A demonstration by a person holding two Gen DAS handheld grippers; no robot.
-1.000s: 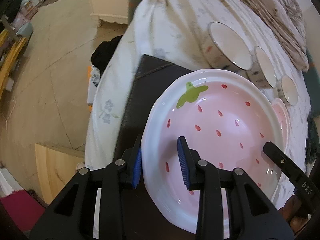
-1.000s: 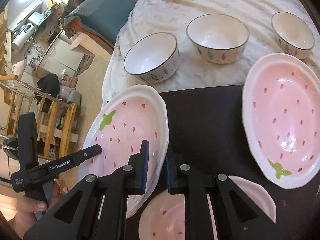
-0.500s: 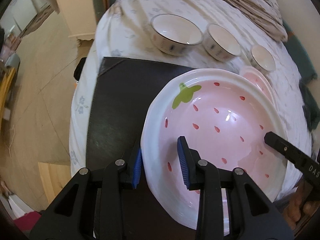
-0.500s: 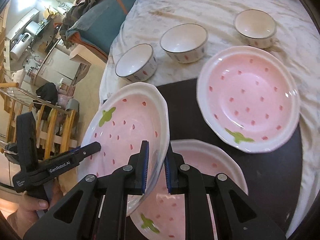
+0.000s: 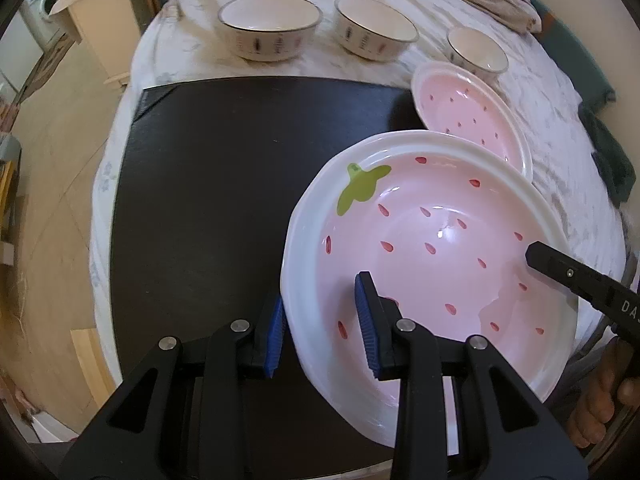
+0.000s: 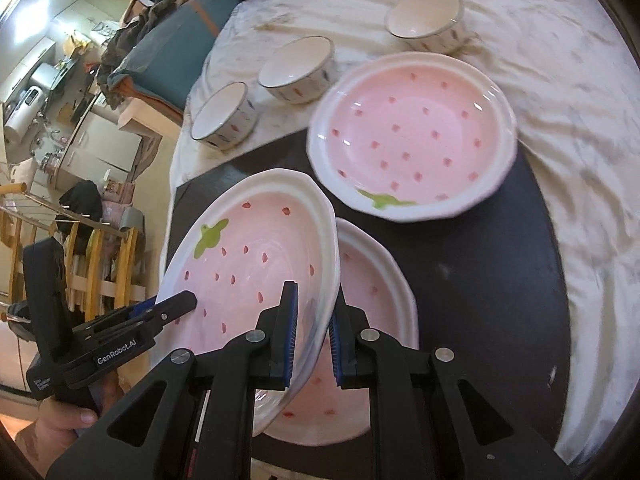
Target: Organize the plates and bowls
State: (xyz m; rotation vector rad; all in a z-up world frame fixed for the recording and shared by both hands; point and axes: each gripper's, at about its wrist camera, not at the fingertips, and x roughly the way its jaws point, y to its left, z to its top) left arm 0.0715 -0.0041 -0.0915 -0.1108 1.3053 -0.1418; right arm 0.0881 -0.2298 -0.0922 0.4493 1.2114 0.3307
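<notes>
Both grippers clamp opposite rims of one pink strawberry plate (image 5: 432,248), lifted and tilted above a black mat (image 5: 208,184) on a cloth-covered worktop (image 6: 560,92). The left gripper (image 5: 322,328) has its blue fingers (image 5: 365,312) clenched on the near rim; the right gripper (image 6: 312,334) is clenched on the far rim, directly above a second plate (image 6: 380,280) lying on the mat's near edge. A third plate (image 6: 412,136) sits over the mat's far right corner. Three white bowls (image 5: 270,26) line the cloth beyond the mat's far edge. A hand (image 6: 68,416) grips the left tool.
</notes>
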